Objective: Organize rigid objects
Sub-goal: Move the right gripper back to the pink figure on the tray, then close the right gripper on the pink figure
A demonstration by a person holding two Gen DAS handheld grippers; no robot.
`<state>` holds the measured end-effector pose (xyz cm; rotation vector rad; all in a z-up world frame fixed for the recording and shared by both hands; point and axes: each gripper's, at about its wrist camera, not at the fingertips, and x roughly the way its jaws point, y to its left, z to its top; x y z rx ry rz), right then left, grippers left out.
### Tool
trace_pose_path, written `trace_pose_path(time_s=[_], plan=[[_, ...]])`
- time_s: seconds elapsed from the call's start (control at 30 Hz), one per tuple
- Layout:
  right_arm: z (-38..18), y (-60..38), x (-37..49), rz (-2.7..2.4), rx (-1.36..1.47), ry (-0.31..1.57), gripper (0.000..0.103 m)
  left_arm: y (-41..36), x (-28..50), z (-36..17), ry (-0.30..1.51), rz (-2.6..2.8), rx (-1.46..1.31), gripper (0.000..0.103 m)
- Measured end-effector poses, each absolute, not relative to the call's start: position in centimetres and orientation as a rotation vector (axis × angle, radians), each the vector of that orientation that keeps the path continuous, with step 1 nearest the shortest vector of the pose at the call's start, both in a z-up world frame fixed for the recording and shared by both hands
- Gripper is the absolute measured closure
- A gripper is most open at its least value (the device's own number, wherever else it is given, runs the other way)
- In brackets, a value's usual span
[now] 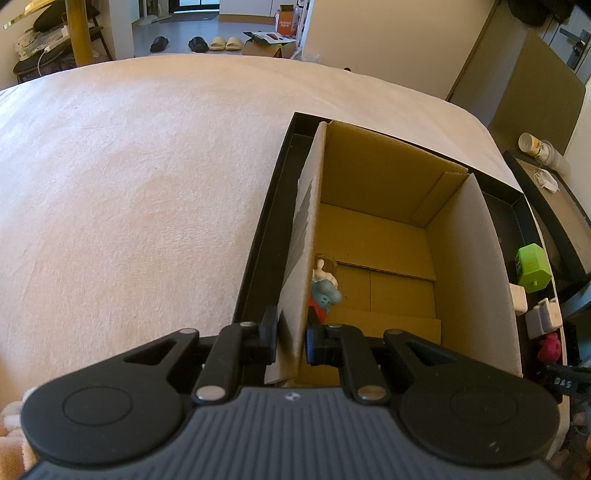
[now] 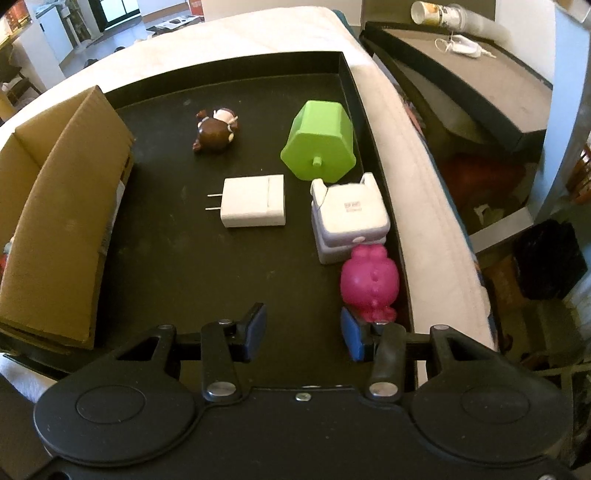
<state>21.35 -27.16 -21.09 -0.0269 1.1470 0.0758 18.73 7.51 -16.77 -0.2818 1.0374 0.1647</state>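
Note:
In the left wrist view my left gripper (image 1: pixel 291 338) is shut on the left wall of an open cardboard box (image 1: pixel 376 236). The box stands in a black tray (image 1: pixel 258 236), and a small blue, white and red figurine (image 1: pixel 325 291) lies inside by that wall. In the right wrist view my right gripper (image 2: pixel 304 336) hangs open and low over the tray floor (image 2: pixel 177 280), with nothing between its pads. A pink figurine (image 2: pixel 369 284) stands just ahead of its right finger. Beyond are a white plug charger (image 2: pixel 255 201), a white adapter block (image 2: pixel 349 218), a green hexagonal piece (image 2: pixel 319 144) and a brown figurine (image 2: pixel 216 131).
The tray rests on a bed with a pale blanket (image 1: pixel 129 184). The bed's edge (image 2: pixel 436 206) drops off just right of the tray. Past that edge stands a dark side table (image 2: pixel 465 77) with a paper cup (image 2: pixel 428 13). The cardboard box (image 2: pixel 55 221) fills the tray's left side.

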Motion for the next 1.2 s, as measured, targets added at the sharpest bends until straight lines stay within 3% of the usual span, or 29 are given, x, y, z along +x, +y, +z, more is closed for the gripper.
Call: trace_pose_path(time_s=[0.17,0.23,0.33,0.53,0.67,0.77,0.93,1.2], plan=[[-21.9,-26.7,21.6,0.080,-0.051,1.174,0.063,7.6,18.6,-16.8,1.037,0.163,-0.287,0.090],[-22.1,-26.7,21.6,0.092,-0.046,1.184,0.083,7.6,18.6,-16.8,1.037,0.163,-0.286,0.090],[-21.6,-26.4,21.2,0.126,-0.043,1.167,0.094,7.6,18.6,-16.8,1.039,0.161,-0.287,0.090],[-20.3,-26.1,20.3,0.171,-0.042,1.119,0.102,7.5,18.6,-16.7,1.041,0.159,-0.282,0.090],[-19.4,-27.3,20.0,0.182,0.043,1.099,0.101,7.5,18.6,-16.7,1.043,0.156,-0.281,0.090],[-19.0,-28.9,20.2,0.165,0.140,1.097,0.095,7.4,18.7,-16.7,1.042,0.158,-0.280,0.090],[-18.6,-30.2,20.4,0.125,0.184,1.073,0.076,7.4,18.7,-16.8,1.038,0.161,-0.285,0.090],[-18.2,-30.9,20.7,0.082,0.198,1.046,0.072,7.6,18.5,-16.9,1.033,0.158,-0.295,0.090]])
